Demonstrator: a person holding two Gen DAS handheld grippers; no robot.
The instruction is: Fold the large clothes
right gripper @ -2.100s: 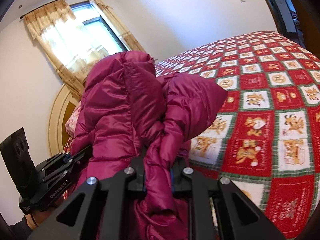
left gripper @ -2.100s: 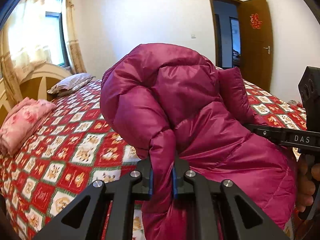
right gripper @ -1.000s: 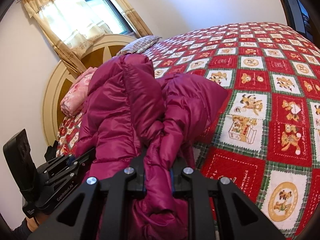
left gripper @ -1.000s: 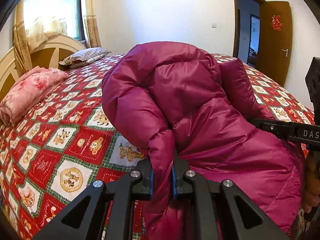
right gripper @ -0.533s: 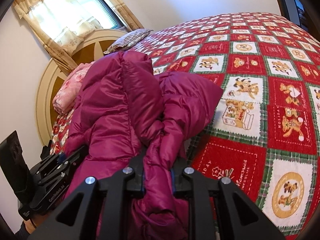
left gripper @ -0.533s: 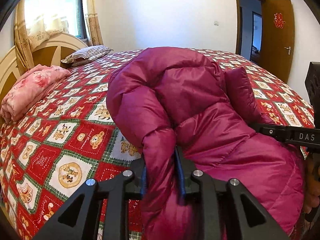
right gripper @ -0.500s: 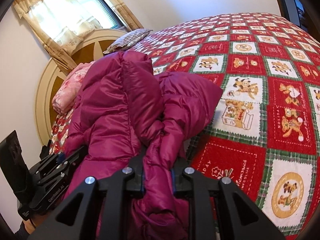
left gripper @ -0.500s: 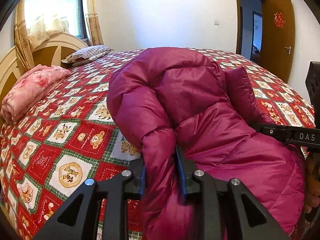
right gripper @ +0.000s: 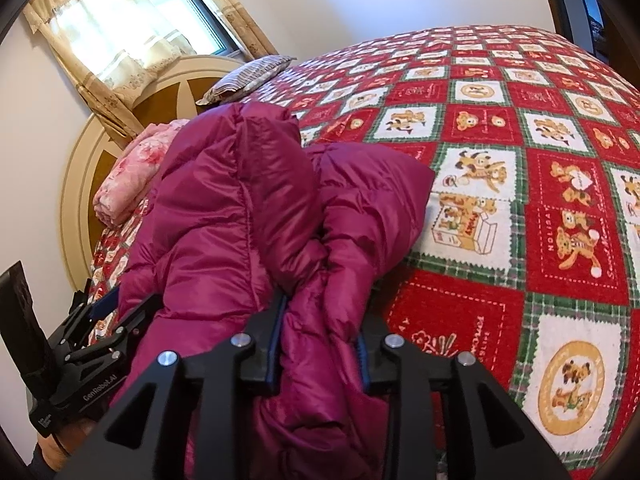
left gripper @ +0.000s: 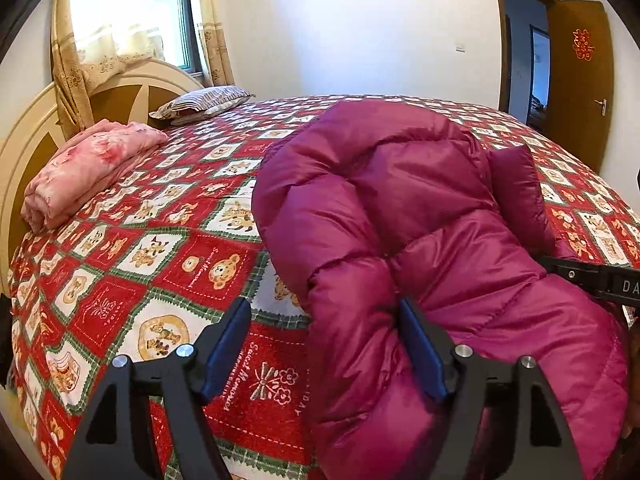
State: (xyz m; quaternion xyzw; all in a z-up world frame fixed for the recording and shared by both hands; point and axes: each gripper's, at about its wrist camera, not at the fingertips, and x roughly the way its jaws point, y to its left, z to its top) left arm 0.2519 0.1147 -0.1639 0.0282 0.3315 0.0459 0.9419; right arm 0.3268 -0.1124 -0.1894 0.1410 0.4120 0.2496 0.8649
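A puffy magenta down jacket point(left gripper: 420, 220) lies bunched on the near edge of the bed; it also shows in the right wrist view point(right gripper: 248, 216). My left gripper point(left gripper: 324, 320) is open, its jaws wide apart, with a fold of the jacket lying against the right finger point(left gripper: 420, 344). My right gripper point(right gripper: 318, 320) has its jaws partly apart around a thick fold of the jacket; the fabric still fills the gap. The left gripper also shows in the right wrist view point(right gripper: 92, 332), at the jacket's left.
The bed carries a red, white and green bear-patterned quilt point(left gripper: 168, 256). A folded pink blanket point(left gripper: 88, 168) and a striped pillow point(left gripper: 204, 102) lie by the round headboard point(left gripper: 24, 148). A brown door point(left gripper: 580, 80) stands open at the right.
Both grippers lowered the jacket onto the bed. The left gripper's jaws opened wide and let go of the fold. The right gripper's jaws have spread apart somewhat.
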